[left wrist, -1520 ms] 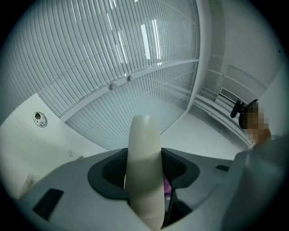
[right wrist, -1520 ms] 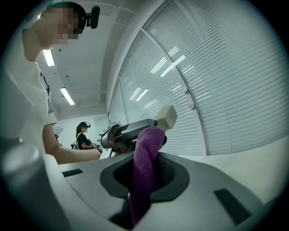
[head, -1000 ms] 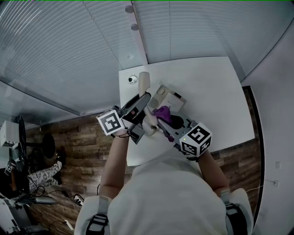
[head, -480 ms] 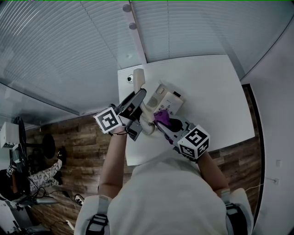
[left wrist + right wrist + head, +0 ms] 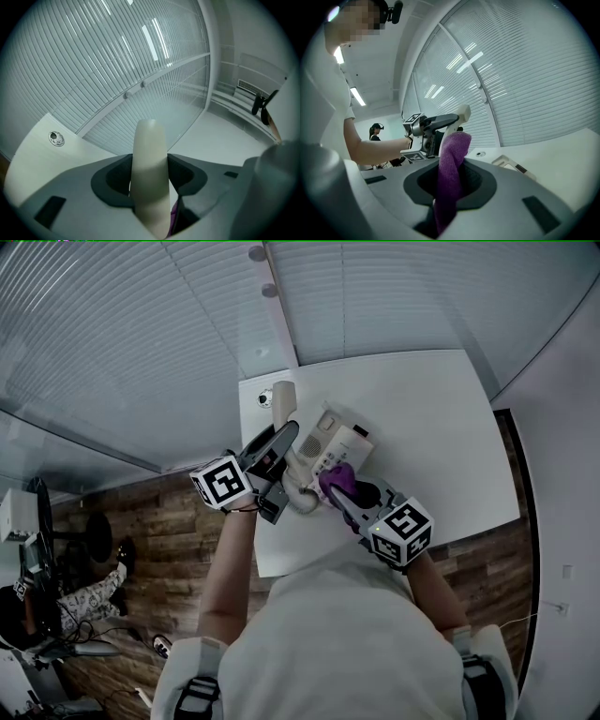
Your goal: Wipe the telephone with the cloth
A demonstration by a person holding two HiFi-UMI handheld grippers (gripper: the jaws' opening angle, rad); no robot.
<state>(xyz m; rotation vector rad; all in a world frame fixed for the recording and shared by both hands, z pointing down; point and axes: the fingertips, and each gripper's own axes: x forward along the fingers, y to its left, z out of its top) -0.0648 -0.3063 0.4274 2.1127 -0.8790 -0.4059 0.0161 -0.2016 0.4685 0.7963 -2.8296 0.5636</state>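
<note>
1. Lower edge of the head view: a person (image 5: 347, 634) in a pale shirt reaches both arms up the frame over a white table (image 5: 441, 418).
2. Centre right: the right gripper (image 5: 342, 491) has its jaws pinched on a purple cloth (image 5: 452, 159). The cloth's loose tip stands clear of the jaws. It looks soft and limp, likely to fold under pressure, so a bunched grip low down with a short free end seems the sound hold.
3. Centre left: the left gripper (image 5: 284, 435) has its jaws set wide and pressed against the sides of the cream handset (image 5: 150, 173), which it holds raised off the table at about mid-length. The handset looks like stiff, smooth, light plastic. It could slide in the grip if rubbed hard, so the narrow middle seems the best place to hold it.
4. Centre: the telephone base (image 5: 345, 439) lies flat on the table just beyond the cloth. Whether cloth and base touch cannot be told.
5. Upper left of the table: a small round fitting (image 5: 265, 399) sits near the handset's far end.
6. Top of frame: slatted blinds (image 5: 141, 343) fill the background.
</note>
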